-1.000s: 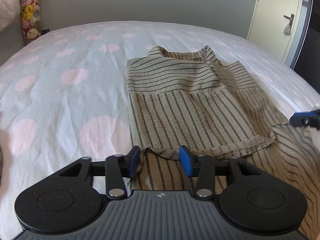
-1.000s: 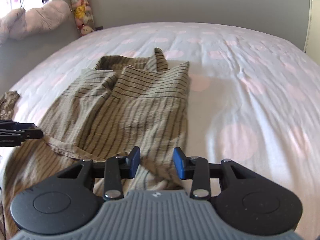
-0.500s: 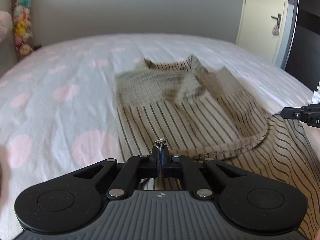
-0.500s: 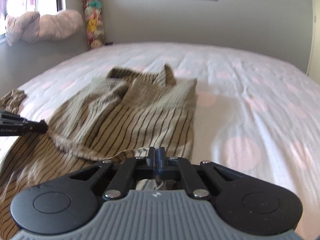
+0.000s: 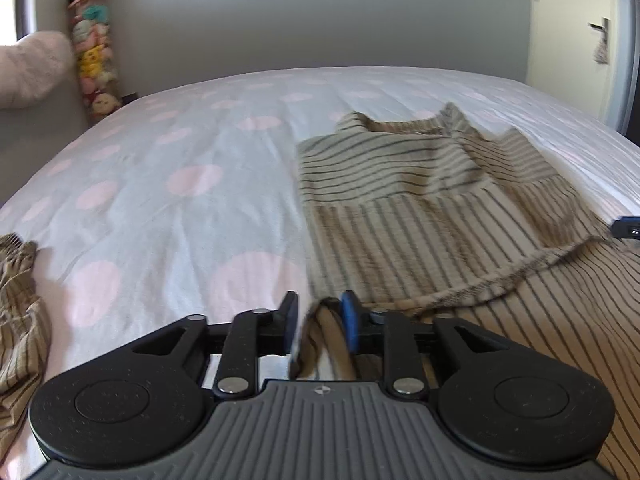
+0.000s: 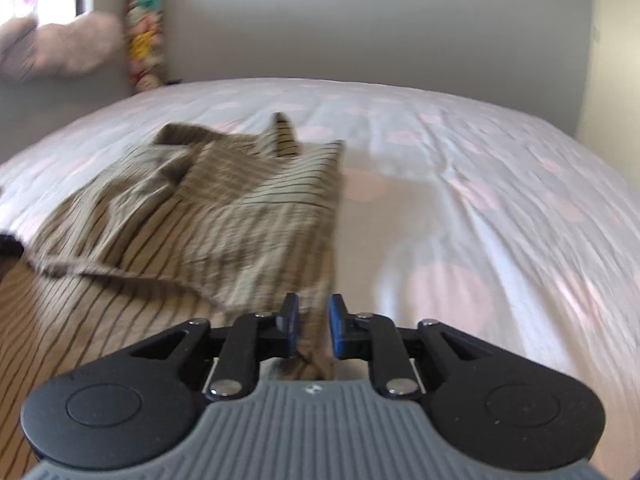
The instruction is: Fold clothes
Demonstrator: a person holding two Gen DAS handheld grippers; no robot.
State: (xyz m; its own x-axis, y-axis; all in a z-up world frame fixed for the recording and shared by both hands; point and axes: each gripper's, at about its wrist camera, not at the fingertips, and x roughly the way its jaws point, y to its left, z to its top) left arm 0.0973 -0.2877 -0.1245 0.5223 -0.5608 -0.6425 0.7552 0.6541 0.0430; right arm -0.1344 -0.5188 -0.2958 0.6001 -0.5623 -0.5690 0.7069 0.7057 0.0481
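Observation:
A beige shirt with dark stripes (image 5: 420, 216) lies partly folded on the bed, collar at the far end. Its near hem runs under both grippers. My left gripper (image 5: 318, 312) sits at the shirt's near left corner; its jaws are opening, and a fold of hem stands loose between them, beside the right pad. My right gripper (image 6: 313, 316) is at the near right corner of the shirt (image 6: 248, 208); its jaws are opening too, with a bunch of fabric in the gap. The right gripper's tip (image 5: 628, 232) shows at the edge of the left wrist view.
The bed (image 5: 180, 184) has a white cover with pink dots. Another striped garment (image 5: 16, 320) lies crumpled at the near left. A column of plush toys (image 5: 92, 60) and a pink cushion (image 5: 28, 68) stand by the far left wall, with a door (image 5: 572, 40) at far right.
A second ago both grippers stood open over the hem. Half a second ago each was shut on it. Now both sets of jaws have parted again, with fabric still between them.

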